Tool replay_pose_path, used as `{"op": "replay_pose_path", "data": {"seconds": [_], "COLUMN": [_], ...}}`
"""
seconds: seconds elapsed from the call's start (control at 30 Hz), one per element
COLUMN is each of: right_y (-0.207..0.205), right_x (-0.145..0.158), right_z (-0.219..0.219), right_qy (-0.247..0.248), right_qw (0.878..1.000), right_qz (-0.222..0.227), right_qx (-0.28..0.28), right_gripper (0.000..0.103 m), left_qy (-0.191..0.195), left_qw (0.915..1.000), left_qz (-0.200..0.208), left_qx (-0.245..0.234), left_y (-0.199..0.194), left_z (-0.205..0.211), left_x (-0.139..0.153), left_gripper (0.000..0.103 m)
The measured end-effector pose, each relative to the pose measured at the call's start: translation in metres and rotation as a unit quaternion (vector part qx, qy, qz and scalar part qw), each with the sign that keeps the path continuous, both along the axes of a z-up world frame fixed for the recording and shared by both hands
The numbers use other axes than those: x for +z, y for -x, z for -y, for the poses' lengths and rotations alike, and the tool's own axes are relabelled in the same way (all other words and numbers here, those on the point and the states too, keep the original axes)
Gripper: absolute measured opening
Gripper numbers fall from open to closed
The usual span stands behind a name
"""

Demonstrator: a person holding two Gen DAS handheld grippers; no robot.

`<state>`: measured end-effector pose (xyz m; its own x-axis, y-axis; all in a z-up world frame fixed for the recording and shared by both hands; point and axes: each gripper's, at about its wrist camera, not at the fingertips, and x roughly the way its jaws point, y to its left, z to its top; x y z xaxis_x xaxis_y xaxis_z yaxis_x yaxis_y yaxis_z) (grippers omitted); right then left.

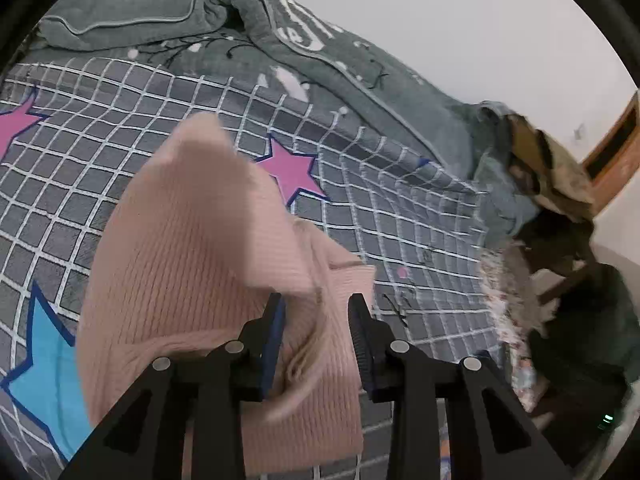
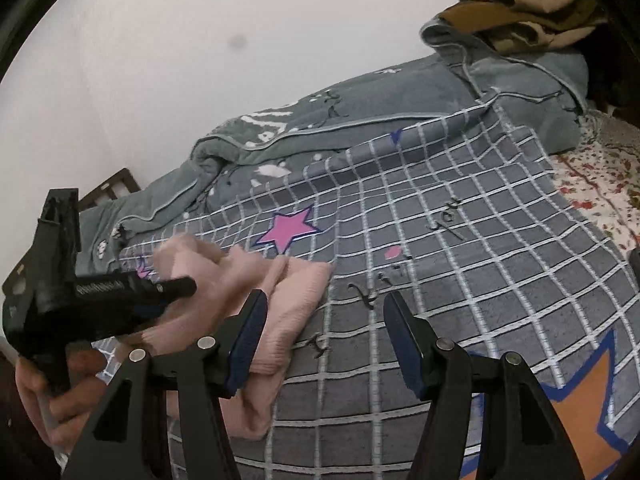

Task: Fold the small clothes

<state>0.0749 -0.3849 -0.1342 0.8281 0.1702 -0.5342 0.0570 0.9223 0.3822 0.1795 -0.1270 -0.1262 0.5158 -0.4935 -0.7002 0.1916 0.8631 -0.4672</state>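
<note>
A small pink knit garment (image 1: pixel 188 264) lies bunched on the grey checked bed cover (image 1: pixel 100 120). My left gripper (image 1: pixel 316 300) is open just above it. A blurred flap of the knit hangs over its left finger (image 1: pixel 274 320) and pink cloth lies between the fingers. In the right wrist view the same pink garment (image 2: pixel 280 312) lies at the left, with the left gripper's body (image 2: pixel 60 280) and the hand holding it beside it. My right gripper (image 2: pixel 326 304) is open and empty over the cover (image 2: pixel 480 260), its left finger at the garment's right edge.
A rolled grey-green blanket (image 1: pixel 280 32) lies along the far side by the white wall. Brown clothes (image 2: pixel 532 12) are piled on the blanket at the bed's end. A floral sheet (image 2: pixel 600 184) shows at the right edge. Dark furniture (image 1: pixel 580 320) stands beyond the bed.
</note>
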Motion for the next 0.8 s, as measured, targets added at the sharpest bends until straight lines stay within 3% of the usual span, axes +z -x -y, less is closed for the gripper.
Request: {"op": "replay_pose_path", "data": {"seconds": [0.1, 0.17, 0.23, 0.27, 0.37, 0.63, 0.8], "right_y": [-0.002, -0.005, -0.008, -0.008, -0.011, -0.024, -0.028], "right_x": [0.001, 0.002, 0.003, 0.005, 0.010, 0.012, 0.006], "right_z": [-0.014, -0.028, -0.046, -0.056, -0.079, -0.126, -0.134], "right_qy": [-0.004, -0.006, -0.008, -0.007, -0.003, -0.014, -0.025], "right_qw": [1.000, 0.999, 0.998, 0.998, 0.996, 0.990, 0.990], "right_qz": [0.005, 0.008, 0.014, 0.019, 0.034, 0.048, 0.041], "right_qx": [0.018, 0.033, 0.055, 0.066, 0.086, 0.130, 0.129], "right_gripper": [0.061, 0.061, 0.061, 0.061, 0.061, 0.064, 0.064], "left_qy": [-0.023, -0.043, -0.039, -0.027, -0.010, -0.046, -0.024], "left_qw": [0.9993, 0.9975, 0.9963, 0.9962, 0.9958, 0.9929, 0.9938], "left_qz": [0.029, 0.052, 0.071, 0.075, 0.079, 0.076, 0.081], "left_qx": [0.007, 0.021, 0.030, 0.033, 0.045, 0.080, 0.073], "left_y": [0.008, 0.013, 0.020, 0.023, 0.025, 0.023, 0.023], "left_z": [-0.021, -0.037, -0.061, -0.076, -0.108, -0.155, -0.170], "left_x": [0.006, 0.008, 0.008, 0.006, -0.001, -0.027, -0.037], "left_gripper": [0.031, 0.037, 0.053, 0.071, 0.073, 0.071, 0.071]}}
